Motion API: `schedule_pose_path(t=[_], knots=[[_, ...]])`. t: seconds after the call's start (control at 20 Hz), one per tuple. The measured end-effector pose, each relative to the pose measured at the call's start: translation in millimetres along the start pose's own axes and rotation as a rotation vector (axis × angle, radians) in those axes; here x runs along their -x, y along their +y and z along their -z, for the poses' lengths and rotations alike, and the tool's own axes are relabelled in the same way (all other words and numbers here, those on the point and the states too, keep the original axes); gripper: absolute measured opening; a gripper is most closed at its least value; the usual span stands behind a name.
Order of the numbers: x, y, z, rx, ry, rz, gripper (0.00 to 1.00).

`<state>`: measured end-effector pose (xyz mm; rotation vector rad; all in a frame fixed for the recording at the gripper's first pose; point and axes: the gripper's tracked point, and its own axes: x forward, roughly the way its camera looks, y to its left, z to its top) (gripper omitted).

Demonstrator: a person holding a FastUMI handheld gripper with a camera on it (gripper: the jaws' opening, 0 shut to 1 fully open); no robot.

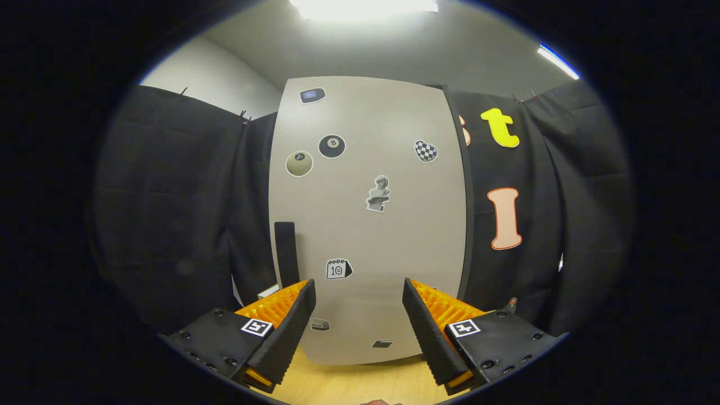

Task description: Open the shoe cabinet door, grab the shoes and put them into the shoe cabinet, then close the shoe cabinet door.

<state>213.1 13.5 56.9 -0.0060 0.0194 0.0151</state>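
A tall pale shoe cabinet (368, 225) stands straight ahead of me on a wooden floor, its door shut. Several stickers dot the door. A dark vertical handle (286, 253) sits near the door's left edge, just above my left finger. My gripper (359, 298) is open, its fingers spread apart with nothing between them, held a short way in front of the lower part of the door.
Black cloth walls (180, 208) hang on both sides of the cabinet. A light wooden floor (349, 382) runs from under the fingers up to the cabinet's base. Ceiling lights shine above.
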Motion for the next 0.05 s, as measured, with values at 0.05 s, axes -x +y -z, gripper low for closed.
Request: schedule_pose_path(t=[0.05], knots=[[1.2, -0.2, -0.1, -0.001, 0.001, 0.003, 0.97]])
